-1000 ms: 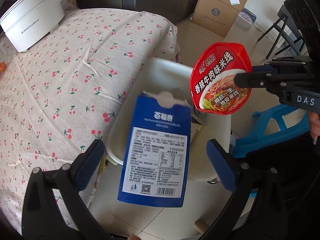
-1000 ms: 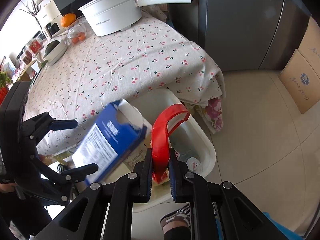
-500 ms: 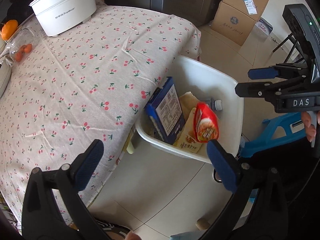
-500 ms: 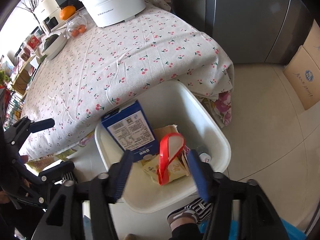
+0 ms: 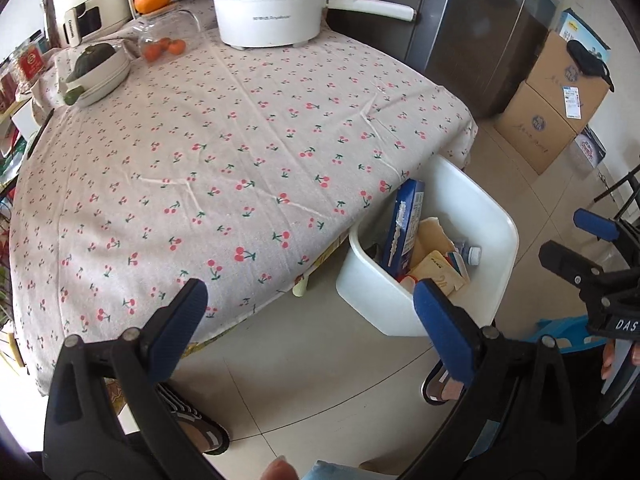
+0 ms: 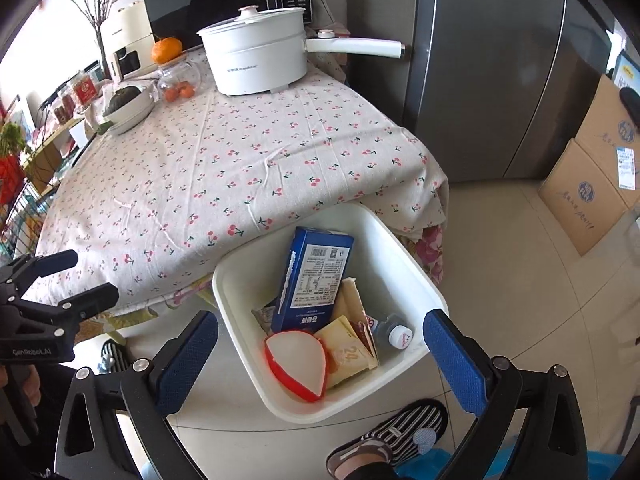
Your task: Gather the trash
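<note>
The white bin point(image 6: 404, 264) sits on the floor tucked against the edge of the worktop point(image 6: 224, 176), and the trash lies inside it: a blue carton point(image 6: 316, 280) standing on end against the far wall, a red-rimmed bowl lid point(image 6: 298, 364) lying white side up in front of it, some yellowish wrappers point(image 6: 348, 344) beside that, and a small bottle point(image 6: 394, 334) with a white cap at the right. From the left wrist view the same carton point(image 5: 406, 224) pokes above the bin's rim point(image 5: 496, 264).

Our right gripper point(image 6: 320, 356) hangs above the bin with its pads spread wide and nothing between them; our left gripper point(image 5: 316, 316) is likewise wide apart and empty, held over the floor by the worktop's corner.

We judge the drop-off step finished. The cherry cloth looks bare of litter across its middle; at the far end stand a white pot point(image 5: 268, 4), a jar of small oranges point(image 5: 166, 38) and a bowl with a green squash point(image 5: 98, 70), none of which reads as trash, though the cluttered far-left edge is too small to judge. The next move calls for scanning that edge and the floor for leftovers before reaching again.
</note>
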